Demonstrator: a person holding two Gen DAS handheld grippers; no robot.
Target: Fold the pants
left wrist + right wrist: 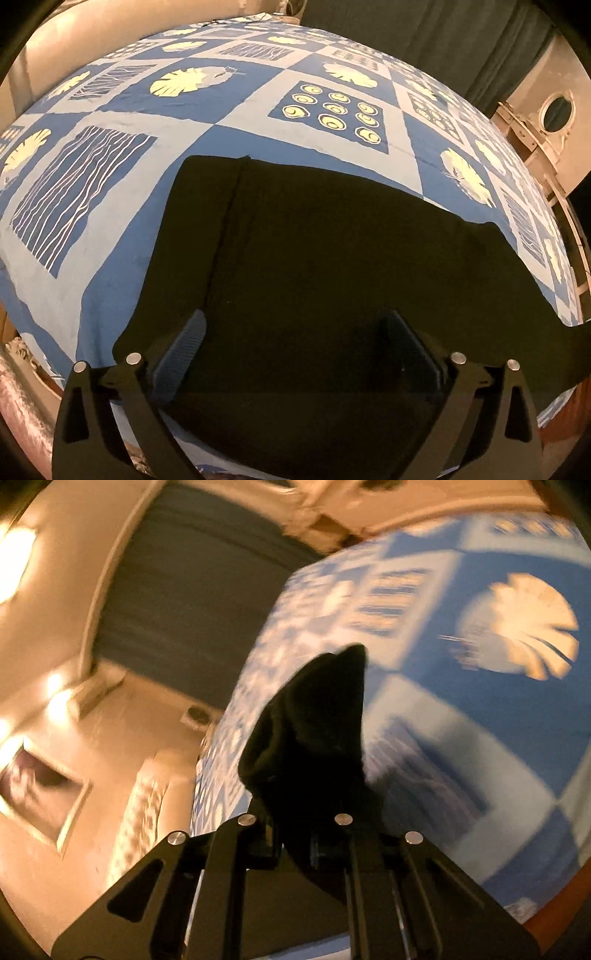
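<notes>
Blue patterned bedspread (236, 110) carries black pants (314, 240) near its edge; left gripper (295, 350) gapes, right gripper (295, 834) clamps pants.

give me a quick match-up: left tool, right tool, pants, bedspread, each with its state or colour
Things:
1. left tool
2. right tool
3. pants
4. bedspread

States or colours:
a. blue with pale leaf prints
b. shut on dark cloth
c. black, lying flat
d. wide open, nothing gripped

Pairs: 1-d, 2-b, 3-c, 4-a
</notes>
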